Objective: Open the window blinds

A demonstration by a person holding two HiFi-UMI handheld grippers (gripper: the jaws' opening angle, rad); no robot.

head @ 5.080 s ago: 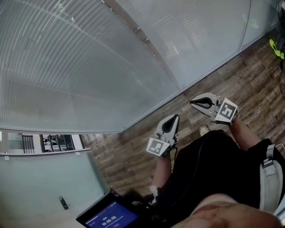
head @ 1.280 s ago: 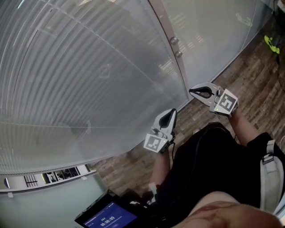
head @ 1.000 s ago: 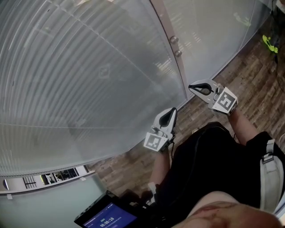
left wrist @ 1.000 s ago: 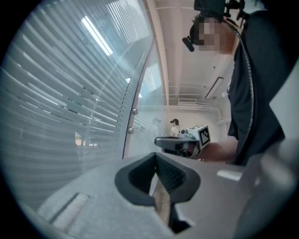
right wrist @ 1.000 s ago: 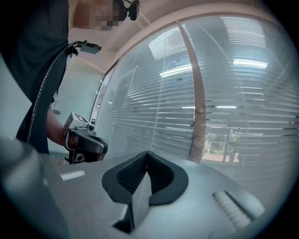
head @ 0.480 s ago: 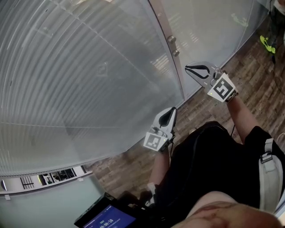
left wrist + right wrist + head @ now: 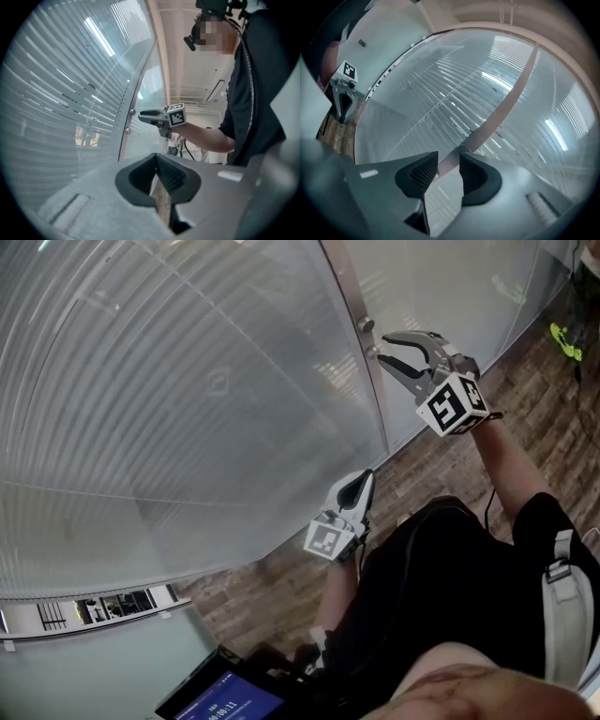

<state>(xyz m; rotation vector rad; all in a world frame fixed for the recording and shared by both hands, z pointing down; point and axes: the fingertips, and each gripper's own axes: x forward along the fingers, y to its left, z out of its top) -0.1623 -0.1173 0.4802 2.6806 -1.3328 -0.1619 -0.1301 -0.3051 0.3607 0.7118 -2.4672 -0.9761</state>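
Raised to 1 o'clock: grey right gripper (image 7: 386,348), jaws just spread and empty, small round silver window-frame knob (image 7: 372,352) at its 9 o'clock; pinch probably next.

Wood-plank floor (image 7: 272,592); yellow-green thing (image 7: 560,335) (far corner)

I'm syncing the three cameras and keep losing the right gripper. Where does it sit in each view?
Head view: right gripper, upper right, by the knobs on the frame post.
Left gripper view: centre, pointing left at that post.
Right gripper view: its own jaws at the bottom, just been opening, nothing gripped; post seen through the gap.
Shared landmark: the frame post.
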